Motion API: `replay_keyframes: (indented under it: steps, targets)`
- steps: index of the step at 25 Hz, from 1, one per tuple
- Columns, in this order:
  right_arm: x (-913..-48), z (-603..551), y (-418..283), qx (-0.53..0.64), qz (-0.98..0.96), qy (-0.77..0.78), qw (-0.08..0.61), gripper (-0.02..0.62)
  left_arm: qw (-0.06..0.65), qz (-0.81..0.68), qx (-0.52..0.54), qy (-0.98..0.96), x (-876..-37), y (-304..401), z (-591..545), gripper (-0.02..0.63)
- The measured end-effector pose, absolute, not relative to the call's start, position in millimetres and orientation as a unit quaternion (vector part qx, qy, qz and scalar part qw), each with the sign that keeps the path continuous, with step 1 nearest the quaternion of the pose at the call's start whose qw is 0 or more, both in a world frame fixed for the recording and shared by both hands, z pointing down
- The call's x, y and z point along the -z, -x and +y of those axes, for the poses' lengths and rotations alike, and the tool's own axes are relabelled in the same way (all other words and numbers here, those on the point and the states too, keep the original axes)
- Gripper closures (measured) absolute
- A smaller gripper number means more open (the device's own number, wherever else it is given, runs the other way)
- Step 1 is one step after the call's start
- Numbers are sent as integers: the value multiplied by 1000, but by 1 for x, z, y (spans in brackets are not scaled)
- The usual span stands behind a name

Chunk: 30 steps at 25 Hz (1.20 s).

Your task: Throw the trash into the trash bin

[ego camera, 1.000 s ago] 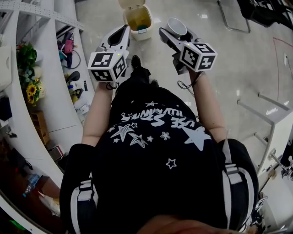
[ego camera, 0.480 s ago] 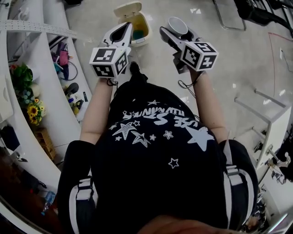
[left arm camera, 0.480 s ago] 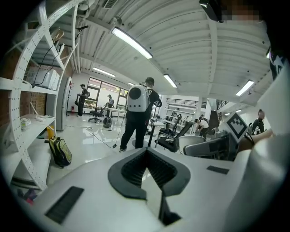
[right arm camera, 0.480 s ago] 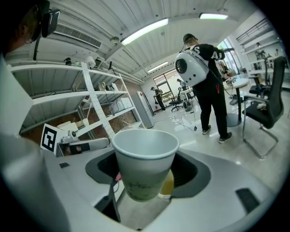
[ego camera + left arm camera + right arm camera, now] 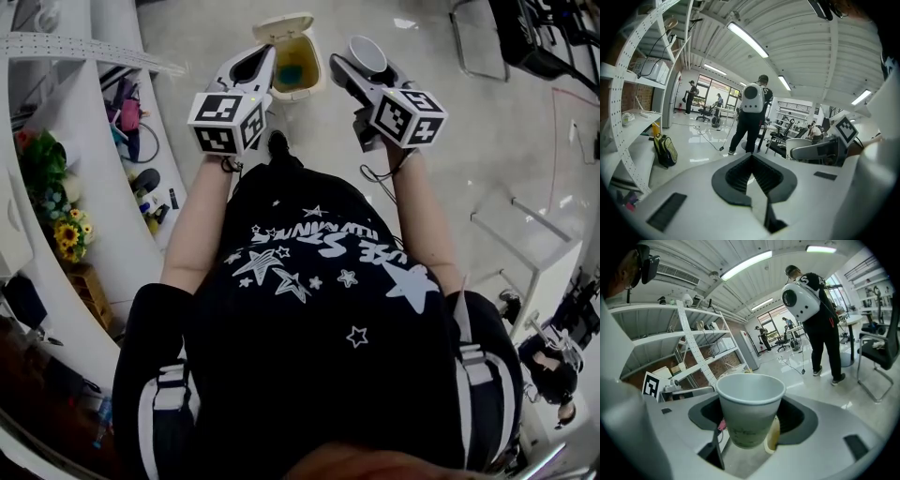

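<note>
1 trash bin (image 5: pixel 306 47) stood on the floor ahead with its lid tipped open, its mouth showing between the 2 grippers in the head view. Right gripper (image 5: pixel 356 67) was clamped on an upright paper cup (image 5: pixel 367 53), beside the bin and not over its mouth; left gripper (image 5: pixel 251 67) had its jaws pressed together on nothing. Judgement: carry the cup level until squarely above the opening, lower close, only then spread the jaws.
</note>
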State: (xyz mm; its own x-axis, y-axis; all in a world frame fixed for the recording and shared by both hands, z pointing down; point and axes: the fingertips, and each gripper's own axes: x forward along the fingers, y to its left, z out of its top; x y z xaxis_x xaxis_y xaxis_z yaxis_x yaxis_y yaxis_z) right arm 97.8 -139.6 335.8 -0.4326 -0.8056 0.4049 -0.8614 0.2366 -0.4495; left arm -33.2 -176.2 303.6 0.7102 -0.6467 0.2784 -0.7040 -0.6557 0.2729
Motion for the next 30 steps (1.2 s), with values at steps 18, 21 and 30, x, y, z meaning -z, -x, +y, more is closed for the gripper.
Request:
replay_keyframes:
  steps: [18,21,30]
  targets:
    - [-382,-187,-100,-360,-791,-494,38,268,205,-397,-108,-888,-354,27,-218,595]
    - [-399,-186,-103,-363,-801,-472,60,268,212,-408,-111,-881,-371,18,-217,597]
    - [-465,-193,-94,-376,-809,-440,101,268,226,-423,-141,-866,-437,14,-208,595]
